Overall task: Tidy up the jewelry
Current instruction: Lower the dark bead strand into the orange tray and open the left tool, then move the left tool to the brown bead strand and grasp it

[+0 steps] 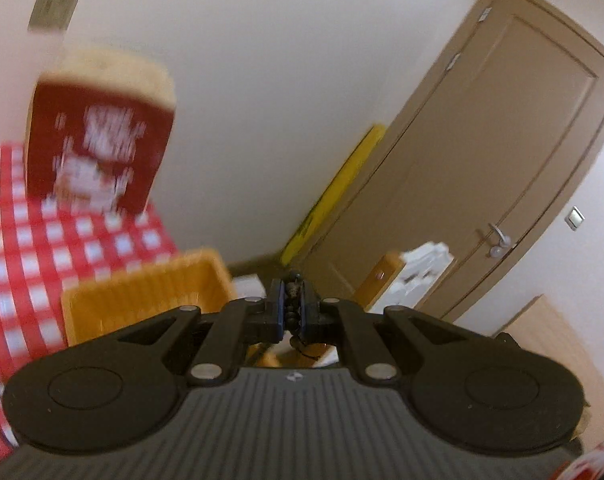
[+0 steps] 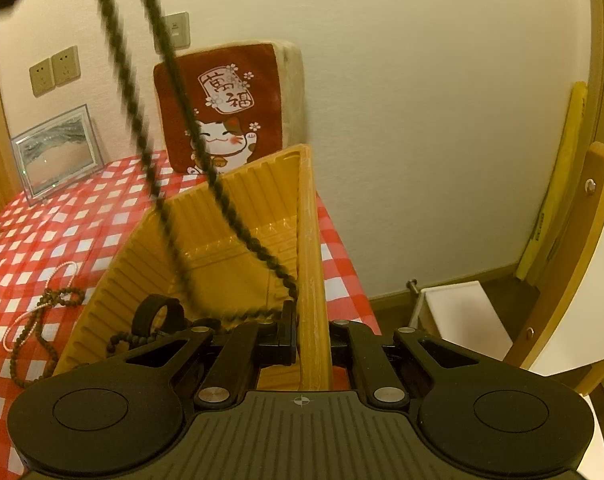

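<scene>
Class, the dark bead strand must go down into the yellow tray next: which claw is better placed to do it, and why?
Left. The left claw is shut on the bead strand, which hangs into the tray. The right claw is busy clamping the tray's rim.

Cat cushion, picture frame, door.

Two close wrist views, tray shared

Checked tablecloth, yellow tray, beads, cushion
</scene>
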